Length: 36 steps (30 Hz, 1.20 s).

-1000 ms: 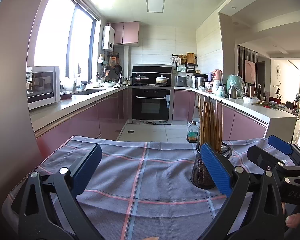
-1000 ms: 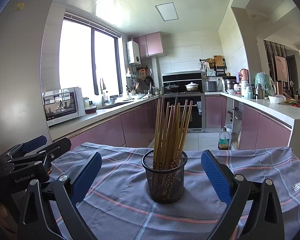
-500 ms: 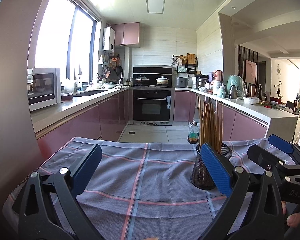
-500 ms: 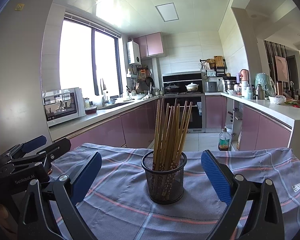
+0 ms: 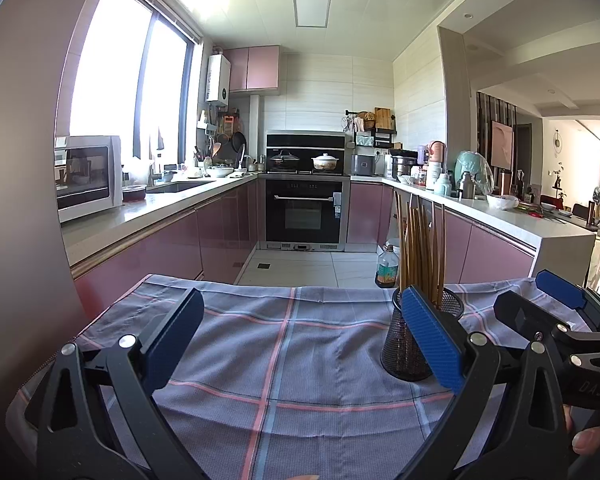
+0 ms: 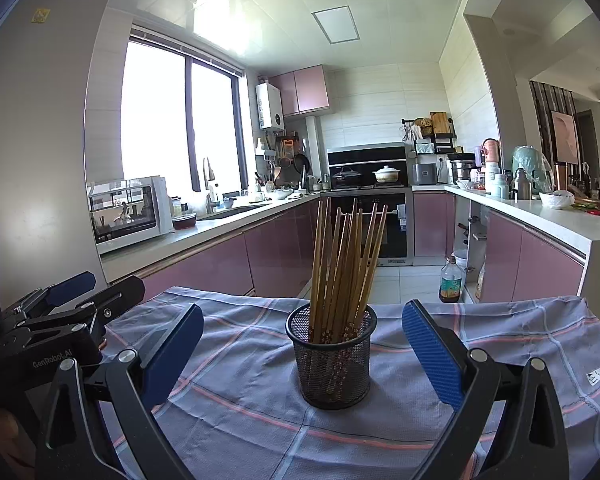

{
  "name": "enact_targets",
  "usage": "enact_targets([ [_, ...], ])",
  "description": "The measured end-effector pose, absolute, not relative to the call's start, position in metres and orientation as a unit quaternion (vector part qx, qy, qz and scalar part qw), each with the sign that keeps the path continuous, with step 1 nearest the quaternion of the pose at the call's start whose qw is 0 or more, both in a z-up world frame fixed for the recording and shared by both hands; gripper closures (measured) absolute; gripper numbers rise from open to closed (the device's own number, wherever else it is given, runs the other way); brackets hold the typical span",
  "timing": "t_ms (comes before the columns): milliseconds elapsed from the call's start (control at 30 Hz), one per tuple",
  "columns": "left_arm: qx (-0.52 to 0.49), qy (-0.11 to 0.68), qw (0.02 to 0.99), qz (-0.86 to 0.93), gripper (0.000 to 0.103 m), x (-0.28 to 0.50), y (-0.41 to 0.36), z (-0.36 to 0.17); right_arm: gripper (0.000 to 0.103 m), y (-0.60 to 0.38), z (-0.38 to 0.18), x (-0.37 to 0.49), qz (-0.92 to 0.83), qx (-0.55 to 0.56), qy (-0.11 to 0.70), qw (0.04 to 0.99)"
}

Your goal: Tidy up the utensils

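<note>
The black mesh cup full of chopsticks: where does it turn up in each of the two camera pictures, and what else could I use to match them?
Left wrist view: the mesh cup stands right of centre on the checked cloth, partly behind the left gripper's right finger.
Right wrist view: it stands at centre, in the open gap of the right gripper.
Shared landmark: the black oven at the kitchen's far end.

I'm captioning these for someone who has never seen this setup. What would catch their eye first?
First, the black mesh holder packed with upright wooden chopsticks, standing on the plaid cloth dead centre in the right wrist view. Next, the right gripper framing it, jaws wide apart, and the left gripper equally open beside it over bare cloth. Behind lies a sunlit kitchen with pink cabinets.
</note>
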<state>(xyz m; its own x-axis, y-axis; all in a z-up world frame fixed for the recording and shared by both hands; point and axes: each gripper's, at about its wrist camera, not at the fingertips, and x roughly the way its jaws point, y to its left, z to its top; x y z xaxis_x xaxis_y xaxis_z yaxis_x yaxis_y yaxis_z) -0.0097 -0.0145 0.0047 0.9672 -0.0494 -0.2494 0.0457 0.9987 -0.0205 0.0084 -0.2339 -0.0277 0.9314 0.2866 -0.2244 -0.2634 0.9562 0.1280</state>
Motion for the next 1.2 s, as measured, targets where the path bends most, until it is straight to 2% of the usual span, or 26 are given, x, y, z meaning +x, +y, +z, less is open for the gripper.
enact_targets([
  [1200, -0.012, 0.127, 0.992, -0.02, 0.006, -0.0099, -0.0127, 0.003, 0.007, -0.2363, -0.0291, 0.0089, 0.142, 0.052, 0.122, 0.981],
])
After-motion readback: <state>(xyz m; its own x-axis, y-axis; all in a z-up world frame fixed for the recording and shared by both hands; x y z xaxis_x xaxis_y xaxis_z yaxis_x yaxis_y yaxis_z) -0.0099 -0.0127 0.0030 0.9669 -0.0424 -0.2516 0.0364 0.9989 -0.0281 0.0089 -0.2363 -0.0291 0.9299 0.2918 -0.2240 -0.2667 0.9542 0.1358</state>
